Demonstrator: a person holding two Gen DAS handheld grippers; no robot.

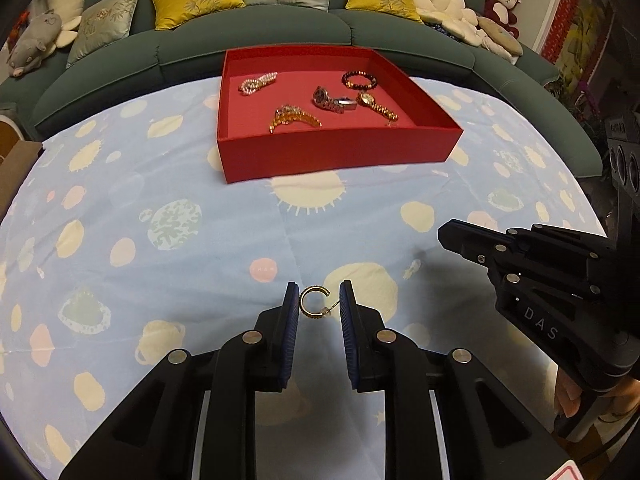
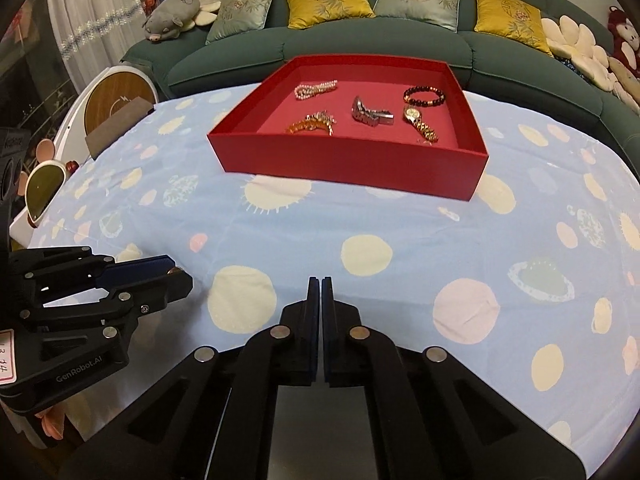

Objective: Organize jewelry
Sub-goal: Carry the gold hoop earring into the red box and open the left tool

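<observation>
A small gold hoop earring [image 1: 303, 307] hangs between the blue pads of my left gripper [image 1: 319, 292], a little above the tablecloth. The gripper is shut on it: one pad touches the hoop, the other its post. My right gripper [image 2: 321, 280] is shut with nothing visible between its pads, low over the cloth to the right of the left one [image 2: 176, 274]. The red tray [image 1: 340, 152] stands farther back. It holds a pearl bracelet [image 1: 258, 82], a gold bracelet [image 1: 294, 118], a silver watch [image 1: 330, 100], a gold watch [image 1: 374, 105] and a dark bead bracelet [image 1: 359, 79].
The table wears a light blue cloth with pale spots [image 2: 400, 220]. A green sofa [image 1: 256, 36] with cushions and plush toys runs behind it. In the right wrist view, sunglasses [image 2: 40, 192] and a round wooden object [image 2: 116, 100] lie at the table's left edge.
</observation>
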